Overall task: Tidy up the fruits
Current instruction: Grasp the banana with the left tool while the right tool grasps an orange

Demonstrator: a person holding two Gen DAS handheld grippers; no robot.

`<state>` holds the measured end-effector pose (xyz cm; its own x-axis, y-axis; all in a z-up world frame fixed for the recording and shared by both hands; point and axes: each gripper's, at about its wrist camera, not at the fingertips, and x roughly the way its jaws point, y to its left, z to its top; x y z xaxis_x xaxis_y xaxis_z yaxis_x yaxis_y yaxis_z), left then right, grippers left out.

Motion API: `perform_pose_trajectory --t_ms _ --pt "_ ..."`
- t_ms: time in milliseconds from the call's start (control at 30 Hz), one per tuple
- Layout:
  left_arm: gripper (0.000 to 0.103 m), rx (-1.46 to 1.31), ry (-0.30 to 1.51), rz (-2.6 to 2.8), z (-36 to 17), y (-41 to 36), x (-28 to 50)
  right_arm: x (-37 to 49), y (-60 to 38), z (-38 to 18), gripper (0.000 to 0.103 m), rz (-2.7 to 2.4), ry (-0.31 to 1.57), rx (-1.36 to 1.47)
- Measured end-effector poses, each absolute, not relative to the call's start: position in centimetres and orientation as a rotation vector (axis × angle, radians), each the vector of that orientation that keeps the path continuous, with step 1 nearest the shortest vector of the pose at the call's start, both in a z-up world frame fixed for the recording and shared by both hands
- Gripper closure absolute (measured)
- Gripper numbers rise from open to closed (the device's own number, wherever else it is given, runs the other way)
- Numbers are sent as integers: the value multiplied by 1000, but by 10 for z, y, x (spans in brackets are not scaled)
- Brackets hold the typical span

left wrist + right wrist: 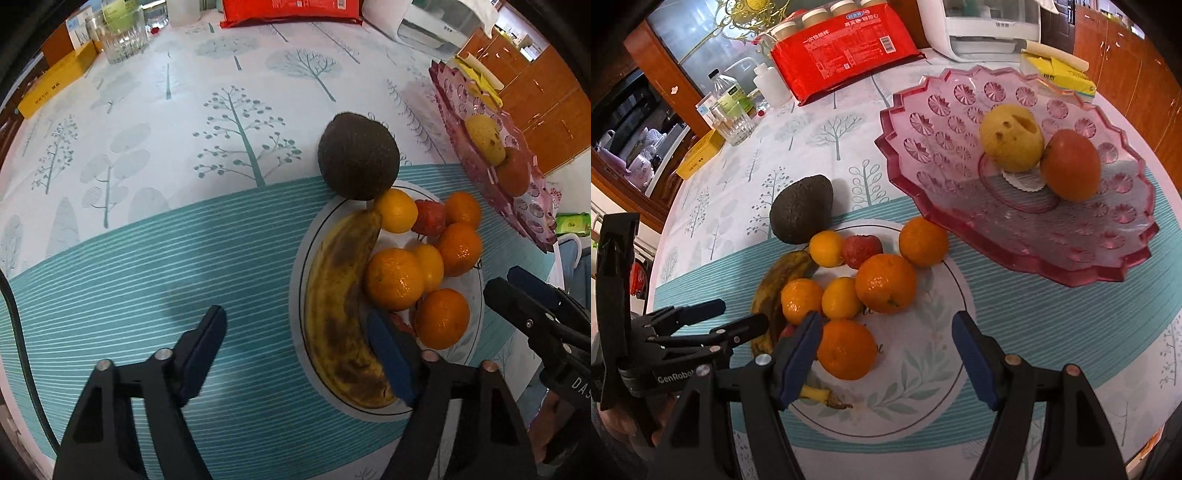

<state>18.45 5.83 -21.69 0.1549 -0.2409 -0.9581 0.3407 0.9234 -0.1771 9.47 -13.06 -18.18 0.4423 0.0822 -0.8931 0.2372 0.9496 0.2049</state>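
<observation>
A spotted brown banana, several oranges and a red fruit lie in a heap on a round printed circle of the tablecloth. A dark avocado sits just behind them. A pink glass fruit dish holds a yellow fruit and an orange-red fruit. My left gripper is open, its right finger over the banana's near end. My right gripper is open, low over the nearest orange. The left gripper also shows at the right wrist view's left edge.
A red packet, a glass jar, bottles, a yellow box and a white appliance line the table's far side. A yellow carton lies behind the dish. Wooden cabinets stand at the right.
</observation>
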Motion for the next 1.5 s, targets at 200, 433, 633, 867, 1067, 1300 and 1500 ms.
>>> perform_pose_trajectory --t_ms 200,433,633,867,1067,1300,1500 --pt "39 105 1378 -413 -227 47 186 103 -140 -191 30 -134 1099 351" --pt "46 154 1357 -378 -228 34 187 112 -153 -206 30 -162 1102 428" --pt "71 161 1346 -394 -226 16 178 119 -154 -212 30 -152 1096 454" --pt "71 125 1378 -363 -226 32 178 127 -150 -221 38 -137 1112 445" --pt "71 97 1393 -326 -230 35 180 133 -144 -222 54 -95 1109 432" --pt "68 163 1372 -300 -233 33 176 135 -138 -220 57 -87 1108 386" --pt "65 210 1363 -277 -233 26 167 127 -139 -219 58 -89 1110 360"
